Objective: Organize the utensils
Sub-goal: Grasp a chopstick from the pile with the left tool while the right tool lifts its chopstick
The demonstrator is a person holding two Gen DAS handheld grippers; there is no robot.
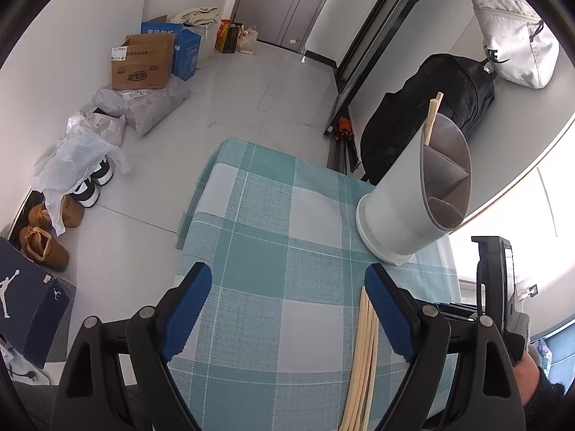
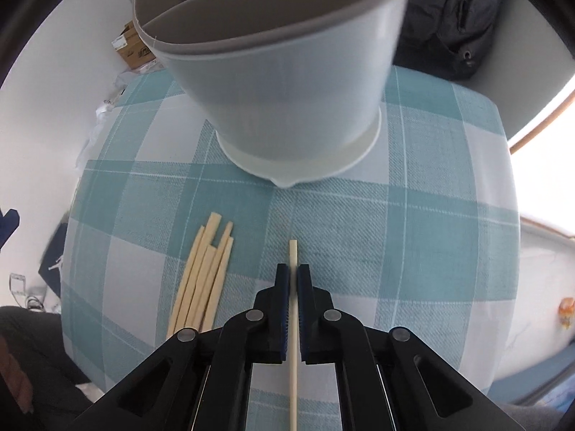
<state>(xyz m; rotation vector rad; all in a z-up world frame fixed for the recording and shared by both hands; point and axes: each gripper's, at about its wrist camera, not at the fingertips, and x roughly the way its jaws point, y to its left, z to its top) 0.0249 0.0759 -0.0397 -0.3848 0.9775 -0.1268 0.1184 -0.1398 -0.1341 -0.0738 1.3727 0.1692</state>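
Left gripper (image 1: pixel 287 309) hovers with jaws apart and empty over the checked cloth (image 1: pixel 258 251) covering the worktop. Loose chopsticks (image 2: pixel 203 276) lie near its front edge. Right gripper (image 2: pixel 293 274) is clamped on a single chopstick (image 2: pixel 293 251); lift it level, then tip it into a compartment of the grey holder (image 2: pixel 273 82) at the far edge. Boxes (image 1: pixel 142 61) and shoes (image 1: pixel 45 244) line the floor beyond.
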